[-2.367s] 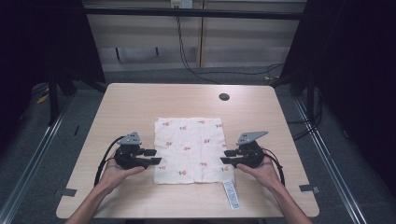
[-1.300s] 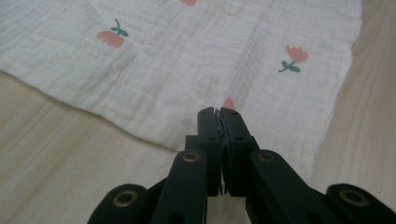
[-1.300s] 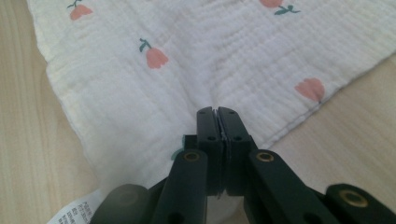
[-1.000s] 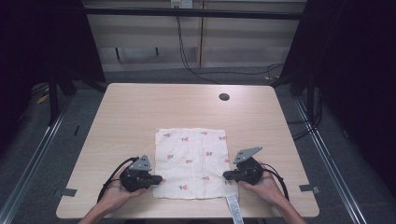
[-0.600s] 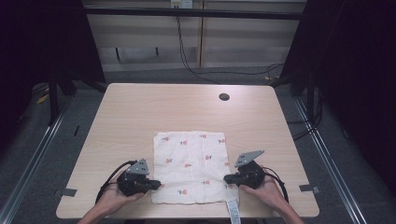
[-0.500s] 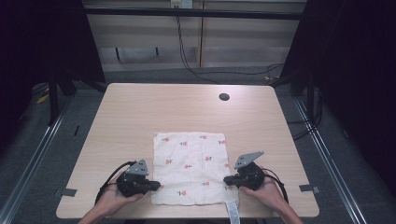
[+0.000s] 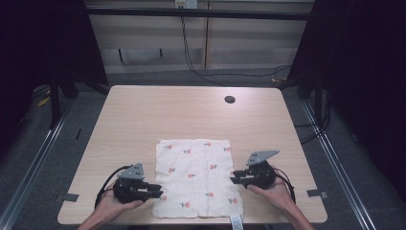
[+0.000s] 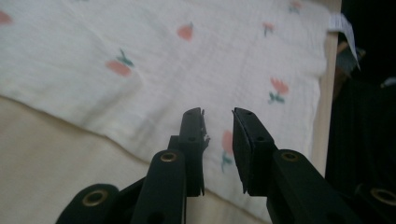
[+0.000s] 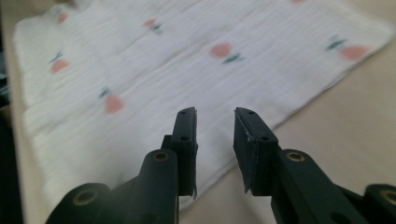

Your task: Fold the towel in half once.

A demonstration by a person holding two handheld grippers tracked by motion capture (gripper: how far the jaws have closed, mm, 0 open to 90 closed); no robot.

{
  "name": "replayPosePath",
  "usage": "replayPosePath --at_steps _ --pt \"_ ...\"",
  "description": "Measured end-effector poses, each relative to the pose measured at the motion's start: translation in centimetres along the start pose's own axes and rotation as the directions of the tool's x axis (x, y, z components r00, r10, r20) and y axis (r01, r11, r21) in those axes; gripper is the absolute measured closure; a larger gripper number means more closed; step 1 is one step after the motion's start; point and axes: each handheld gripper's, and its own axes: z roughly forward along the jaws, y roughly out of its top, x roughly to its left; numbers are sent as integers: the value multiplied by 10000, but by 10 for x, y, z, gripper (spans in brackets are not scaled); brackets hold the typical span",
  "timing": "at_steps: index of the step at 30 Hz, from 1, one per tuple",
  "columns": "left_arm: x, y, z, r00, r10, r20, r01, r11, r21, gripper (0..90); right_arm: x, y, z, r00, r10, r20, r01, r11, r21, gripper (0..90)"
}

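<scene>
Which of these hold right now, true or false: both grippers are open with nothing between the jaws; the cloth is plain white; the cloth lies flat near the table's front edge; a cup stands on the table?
1. The left gripper and right gripper are open, jaws having just parted, nothing between them. True.
2. The cloth is plain white. False: it has small red flower prints.
3. The cloth lies flat near the front edge of the table, its tag hanging over. True.
4. A cup stands on the table. False: only a dark round hole sits near the far edge.
</scene>
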Motion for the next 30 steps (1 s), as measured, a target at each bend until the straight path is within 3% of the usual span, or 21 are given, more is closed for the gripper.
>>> replayPosePath --at_steps 1,3,4,5,6,8,11,12,14,15,17,20,25,26,27,28,30 --pt "0 0 0 10000 0 0 0 10000 0 746 0 0 0 10000 0 0 0 10000 0 694" --pt "6 6 -2 9997 -12 -254 8 9999 -130 745 -11 10 -1 9989 5 459 6 9997 -230 689" --pt "15 11 -2 9974 -198 -692 182 9995 -241 725 -23 19 0 9972 118 741 -80 9986 -517 685" --pt "15 11 -2 9974 -198 -692 182 9995 -241 710 -23 19 0 9972 118 741 -80 9986 -517 685" --pt "25 15 -3 9955 -349 -885 328 9991 -253 689 -36 30 4 9961 218 855 -165 9980 -617 685" --pt "30 16 -3 9946 -452 -934 431 9988 -252 688 -43 35 8 9953 268 934 -201 9972 -716 685" --pt "45 16 -12 9836 -998 -1505 952 9948 -372 617 -65 54 26 9900 514 1310 -406 9957 -837 694" --pt "45 16 -12 9836 -998 -1505 952 9948 -372 600 -65 54 26 9900 514 1310 -406 9957 -837 694" --pt "58 15 -16 9758 -1525 -1568 1438 9874 -653 580 -81 63 36 9873 549 1494 -464 9971 -596 693" --pt "58 15 -16 9758 -1525 -1568 1438 9874 -653 579 -81 63 36 9873 549 1494 -464 9971 -596 693" --pt "69 18 -16 9706 -1698 -1707 1640 9853 -477 557 -95 65 44 9831 838 1629 -770 9959 -480 678" --pt "79 24 -18 9655 -1791 -1892 1692 9833 -672 543 -99 64 49 9830 939 1578 -880 9951 -440 662" --pt "86 31 -23 9639 -1799 -1962 1630 9816 -992 511 -100 61 60 9826 761 1692 -741 9971 -182 652" --pt "91 33 -25 9599 -1877 -2081 1647 9786 -1231 509 -101 60 61 9817 999 1624 -967 9949 -270 647" --pt "91 33 -25 9599 -1877 -2081 1647 9786 -1231 510 -101 60 61 9817 999 1624 -967 9949 -270 647" --pt "96 32 -26 9549 -2089 -2108 1801 9724 -1481 509 -102 60 63 9826 882 1637 -855 9961 -236 644" --pt "100 31 -26 9518 -2160 -2179 1873 9716 -1447 508 -101 60 65 9816 853 1706 -870 9962 29 636"
